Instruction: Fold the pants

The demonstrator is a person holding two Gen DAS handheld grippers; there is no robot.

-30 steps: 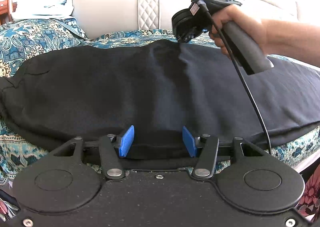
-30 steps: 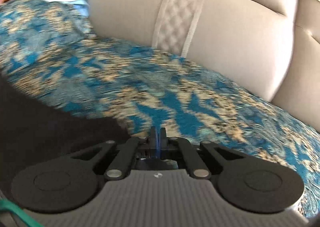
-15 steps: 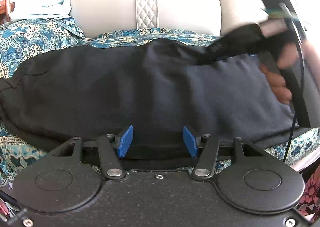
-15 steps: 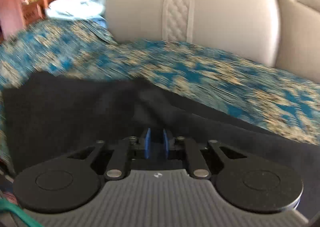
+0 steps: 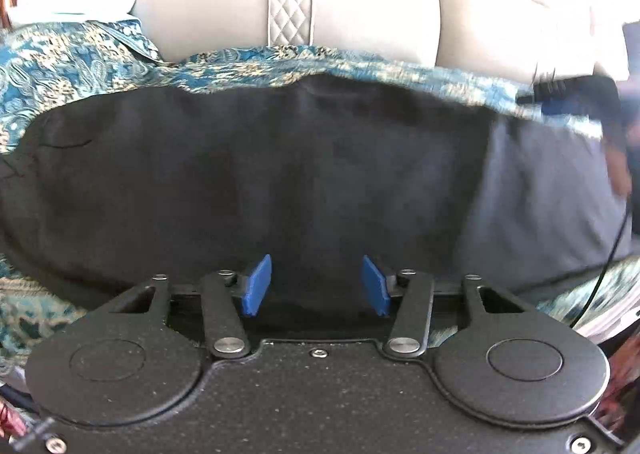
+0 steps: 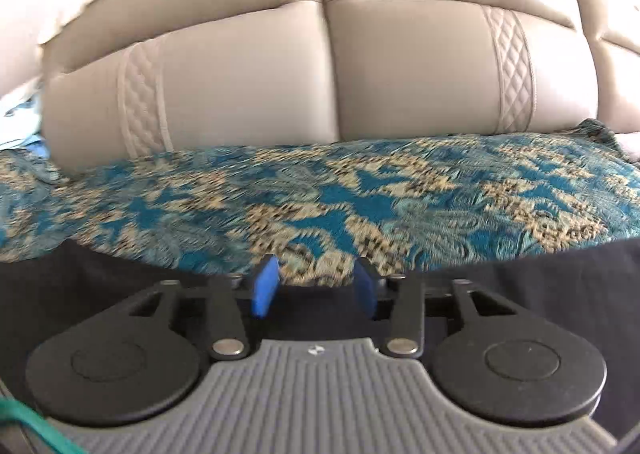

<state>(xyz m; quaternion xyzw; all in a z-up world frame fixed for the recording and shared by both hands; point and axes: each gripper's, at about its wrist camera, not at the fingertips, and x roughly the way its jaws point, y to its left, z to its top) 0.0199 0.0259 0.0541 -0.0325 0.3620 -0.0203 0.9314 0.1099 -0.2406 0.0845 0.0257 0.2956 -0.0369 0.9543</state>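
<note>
Beige sofa (image 6: 360,66) with a blue patterned throw (image 6: 360,194) over the seat. Black pants (image 5: 280,174) lie spread flat across the throw (one layer apparently doubled over). Left gripper (image 5: 316,286) and right gripper (image 6: 316,286), both wide open and empty, sit at the cloth's near and far edges. The fabric looks soft, limp and light; best pinched at a hem or corner.
</note>
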